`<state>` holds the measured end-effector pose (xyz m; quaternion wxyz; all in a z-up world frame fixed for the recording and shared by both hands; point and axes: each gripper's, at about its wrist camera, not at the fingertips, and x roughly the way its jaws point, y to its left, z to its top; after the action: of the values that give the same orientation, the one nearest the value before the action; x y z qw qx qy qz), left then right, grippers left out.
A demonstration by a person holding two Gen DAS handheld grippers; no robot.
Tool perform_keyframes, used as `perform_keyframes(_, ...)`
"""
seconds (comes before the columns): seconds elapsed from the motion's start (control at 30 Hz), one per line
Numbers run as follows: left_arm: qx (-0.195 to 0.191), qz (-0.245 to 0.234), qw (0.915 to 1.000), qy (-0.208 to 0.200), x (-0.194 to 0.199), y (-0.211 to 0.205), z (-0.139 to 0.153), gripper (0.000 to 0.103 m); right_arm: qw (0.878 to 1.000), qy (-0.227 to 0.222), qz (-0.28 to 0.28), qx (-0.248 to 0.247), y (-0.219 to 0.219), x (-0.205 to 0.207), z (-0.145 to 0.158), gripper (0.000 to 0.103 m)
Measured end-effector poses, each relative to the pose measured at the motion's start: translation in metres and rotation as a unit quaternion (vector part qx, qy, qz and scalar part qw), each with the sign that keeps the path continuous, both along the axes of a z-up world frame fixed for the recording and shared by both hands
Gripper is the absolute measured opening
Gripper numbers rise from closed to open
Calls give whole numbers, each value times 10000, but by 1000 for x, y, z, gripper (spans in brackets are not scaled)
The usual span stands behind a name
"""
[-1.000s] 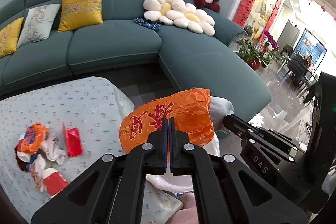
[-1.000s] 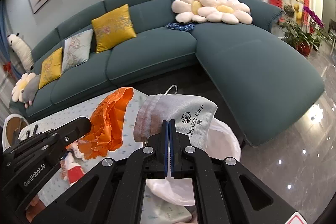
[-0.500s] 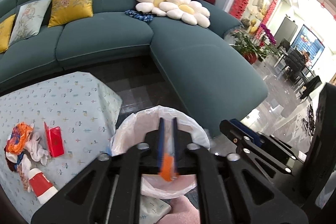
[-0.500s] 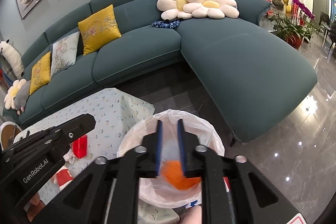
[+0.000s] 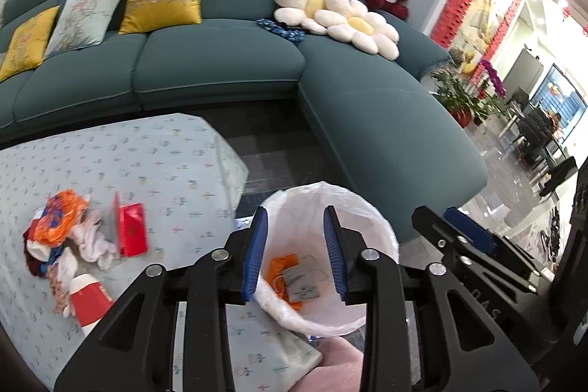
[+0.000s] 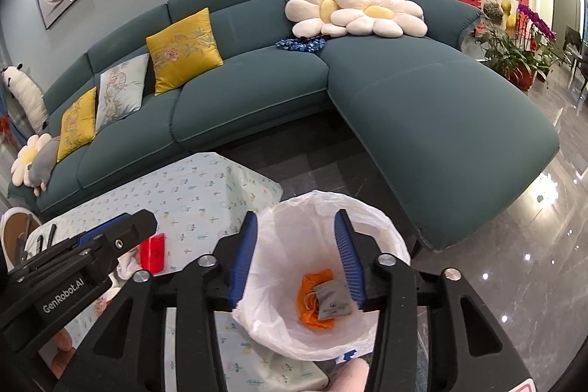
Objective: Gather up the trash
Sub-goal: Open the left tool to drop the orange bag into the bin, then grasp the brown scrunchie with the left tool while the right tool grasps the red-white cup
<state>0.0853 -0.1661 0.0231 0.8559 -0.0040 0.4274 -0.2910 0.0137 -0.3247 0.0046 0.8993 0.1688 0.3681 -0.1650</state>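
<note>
A bin with a white liner (image 5: 371,230) (image 6: 386,230) stands on the floor by the table's corner. Inside lie an orange wrapper (image 5: 279,269) (image 6: 312,296) and a grey pouch (image 5: 303,283) (image 6: 332,298). My left gripper (image 5: 294,254) is open and empty above the bin. My right gripper (image 6: 296,258) is open and empty above it too, beside the left one. More trash lies on the table at the left: an orange wrapper (image 5: 60,217), white tissues (image 5: 93,239), a red packet (image 5: 132,228) (image 6: 152,252) and a red and white cup (image 5: 88,300).
The table has a pale patterned cloth (image 5: 147,153) (image 6: 198,193). A teal corner sofa (image 5: 228,61) (image 6: 422,105) with cushions runs behind and to the right. Dark glossy floor (image 6: 533,263) lies to the right, with potted plants (image 5: 463,98).
Both grippers opened above the bin. The orange wrapper fell from the left one and the grey pouch from the right one, and both now lie in the bin.
</note>
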Motion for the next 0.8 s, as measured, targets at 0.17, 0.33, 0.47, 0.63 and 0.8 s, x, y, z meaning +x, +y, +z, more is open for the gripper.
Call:
perform_keyframes(0.17, 59, 298, 9995, -36, 2, 33, -1, 40, 9998, -2, 178, -39, 28, 6, 2, 56)
perform_keyframes(0.33, 250, 615, 9977, -116, 4, 75, -7, 43, 9989, 49, 464, -24, 64, 12, -3, 62)
perform_keyframes(0.47, 457, 961, 9942, -161, 8, 113, -16, 51, 9972, 136, 734, 27, 95, 16, -10, 62)
perform_keyframes(0.63, 957, 1346, 9858, -288, 11, 158, -32, 52, 9941, 231, 1060, 95, 136, 21, -21, 63)
perform_keyframes(0.8, 1232, 1694, 9776, -206, 14, 206, -52, 56, 9893, 408, 1384, 197, 179, 26, -40, 63)
